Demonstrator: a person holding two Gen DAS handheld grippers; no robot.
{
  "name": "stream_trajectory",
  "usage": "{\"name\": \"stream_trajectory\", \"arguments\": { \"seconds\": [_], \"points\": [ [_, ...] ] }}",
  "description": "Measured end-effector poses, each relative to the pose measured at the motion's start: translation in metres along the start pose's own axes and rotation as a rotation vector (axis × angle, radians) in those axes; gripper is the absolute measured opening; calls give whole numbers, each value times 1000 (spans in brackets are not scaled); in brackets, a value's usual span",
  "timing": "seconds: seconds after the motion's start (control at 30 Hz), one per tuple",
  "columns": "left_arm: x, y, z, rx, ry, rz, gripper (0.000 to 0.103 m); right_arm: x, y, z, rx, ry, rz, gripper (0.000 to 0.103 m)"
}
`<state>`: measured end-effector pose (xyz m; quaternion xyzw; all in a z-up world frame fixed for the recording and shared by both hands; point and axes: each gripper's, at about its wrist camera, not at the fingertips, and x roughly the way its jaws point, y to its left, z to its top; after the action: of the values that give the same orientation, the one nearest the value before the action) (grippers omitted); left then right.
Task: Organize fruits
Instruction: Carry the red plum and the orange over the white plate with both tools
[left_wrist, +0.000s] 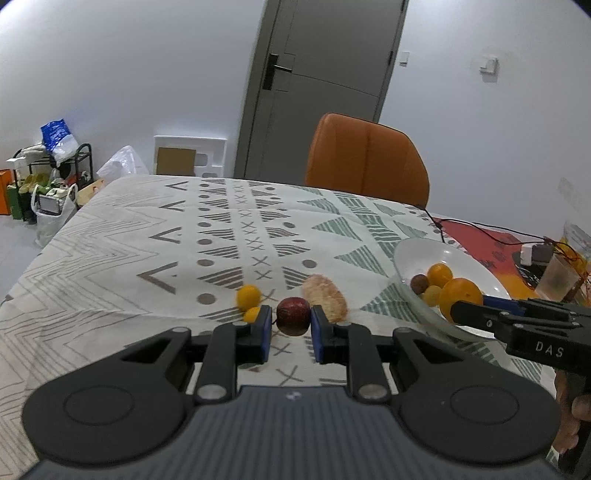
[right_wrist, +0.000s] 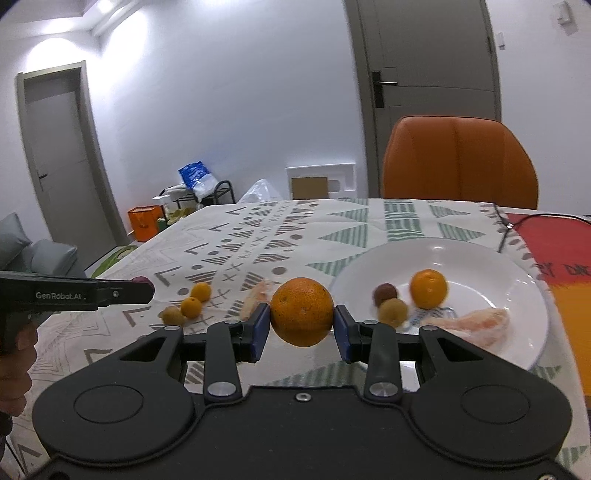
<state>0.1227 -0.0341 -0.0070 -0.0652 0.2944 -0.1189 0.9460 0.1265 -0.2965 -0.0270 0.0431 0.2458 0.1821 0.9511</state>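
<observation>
My left gripper is shut on a dark red fruit and holds it above the patterned cloth. Two small yellow-orange fruits and a pale peeled citrus piece lie just beyond it. My right gripper is shut on a large orange, just left of the white plate. The plate holds a small orange, a brown fruit, a yellow-green fruit and a peeled citrus piece. The right gripper also shows in the left wrist view, over the plate's near rim.
An orange chair stands at the table's far side. A red mat with cables and a plastic cup lies right of the plate. A small green-brown fruit lies on the cloth. Bags and a rack stand on the floor at left.
</observation>
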Motion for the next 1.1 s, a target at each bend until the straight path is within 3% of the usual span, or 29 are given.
{"name": "stream_trajectory", "arguments": {
  "seconds": [1.1],
  "points": [
    [52,-88,10,130,48,-63,21,-17,-83,-15,106,-22,-118,37]
  ]
}}
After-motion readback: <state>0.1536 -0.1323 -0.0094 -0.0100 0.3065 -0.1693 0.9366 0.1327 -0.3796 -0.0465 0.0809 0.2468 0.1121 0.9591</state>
